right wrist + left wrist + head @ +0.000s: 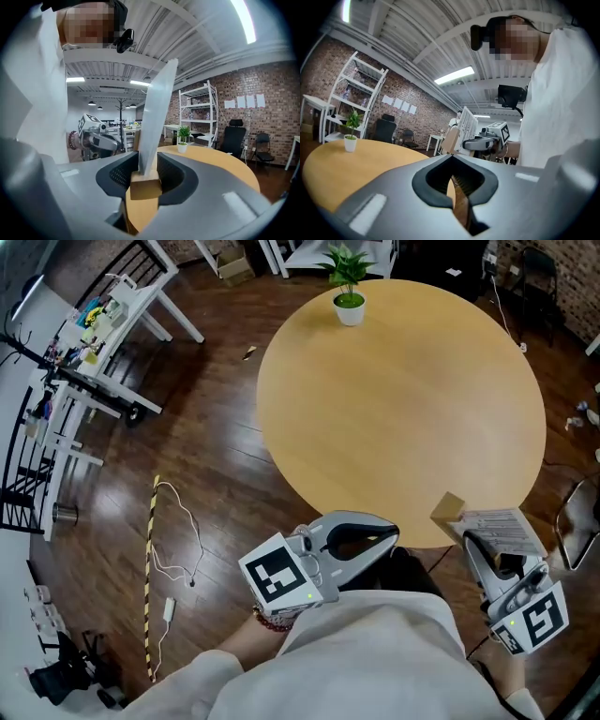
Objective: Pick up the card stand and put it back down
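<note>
A potted plant [349, 296] stood on the worktop [403, 409], far edge. The card stand [497, 526] was in my right tool [478, 545] at the near-right rim; my left tool [384, 535] was left of it. A rack [103, 324] stood on the floor [216, 456], far left.

Under me I see a dark wooden floor [216, 474]. On it lies a long yellow-black strip [151, 568], and a thin white cable [200, 547] is beside it. A round table [403, 409] of light wood stands in front of me, with a small potted plant [349, 298] near its far edge. White racks [117, 310] stand at my left. The walls [269, 82] are red brick, with a white shelf [199, 112] and black chairs [233, 136] before them. Long lamps [454, 75] shine under the ribbed ceiling [408, 28].
</note>
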`<state>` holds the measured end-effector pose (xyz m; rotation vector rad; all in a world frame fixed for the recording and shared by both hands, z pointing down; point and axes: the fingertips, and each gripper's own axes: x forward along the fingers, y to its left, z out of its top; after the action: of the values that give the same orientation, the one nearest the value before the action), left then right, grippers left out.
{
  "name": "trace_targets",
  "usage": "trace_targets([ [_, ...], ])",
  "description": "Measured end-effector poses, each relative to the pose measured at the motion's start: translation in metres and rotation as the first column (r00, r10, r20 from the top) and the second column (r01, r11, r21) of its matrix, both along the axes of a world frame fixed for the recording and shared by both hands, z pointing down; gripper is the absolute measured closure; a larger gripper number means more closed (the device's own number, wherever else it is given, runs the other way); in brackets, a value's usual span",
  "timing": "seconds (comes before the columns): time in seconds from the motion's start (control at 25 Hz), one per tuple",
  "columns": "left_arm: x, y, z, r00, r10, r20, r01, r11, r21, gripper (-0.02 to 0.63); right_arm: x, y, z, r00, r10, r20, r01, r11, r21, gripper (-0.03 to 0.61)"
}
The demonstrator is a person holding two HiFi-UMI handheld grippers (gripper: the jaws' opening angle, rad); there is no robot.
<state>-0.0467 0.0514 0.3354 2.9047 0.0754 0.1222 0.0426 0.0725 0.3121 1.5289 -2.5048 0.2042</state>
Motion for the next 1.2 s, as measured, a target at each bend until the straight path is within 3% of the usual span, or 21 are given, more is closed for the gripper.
trace_targets([
  [0.16, 0.008, 0.034, -0.021, 0.999, 0.037, -0.032, -0.036, 0.999, 0.037, 0.620, 0.001, 0.024, -0.017, 1.000, -0.008, 0.023, 0.007, 1.000, 0.020, 0.446],
  [0.36, 0.016, 0.040, -0.049, 0.996, 0.001, -0.086, -0.001, 1.000, 0.005, 0.620, -0.010, 0.022, -0.040, 0.996, -0.083, 0.024, 0.081, 0.994, 0.073, 0.446],
  [0.56, 0.029, 0.047, -0.057, 0.998, -0.034, -0.052, 0.038, 0.996, 0.078, 0.620, 0.004, 0.038, -0.046, 0.997, -0.078, 0.026, 0.075, 0.993, 0.091, 0.445],
  [0.84, 0.034, 0.051, -0.059, 0.997, -0.080, -0.020, 0.082, 0.989, 0.124, 0.621, 0.012, 0.052, -0.040, 0.995, -0.069, 0.077, 0.062, 0.995, 0.080, 0.443],
  [1.04, 0.035, 0.073, -0.056, 1.000, 0.008, -0.023, -0.004, 0.989, 0.147, 0.621, 0.007, 0.056, -0.039, 0.993, -0.071, 0.094, 0.064, 0.995, 0.072, 0.443],
  [1.2, 0.044, 0.076, -0.058, 0.998, 0.028, -0.060, -0.022, 0.995, 0.100, 0.619, 0.012, 0.057, -0.038, 0.995, -0.074, 0.065, 0.069, 0.995, 0.067, 0.442],
])
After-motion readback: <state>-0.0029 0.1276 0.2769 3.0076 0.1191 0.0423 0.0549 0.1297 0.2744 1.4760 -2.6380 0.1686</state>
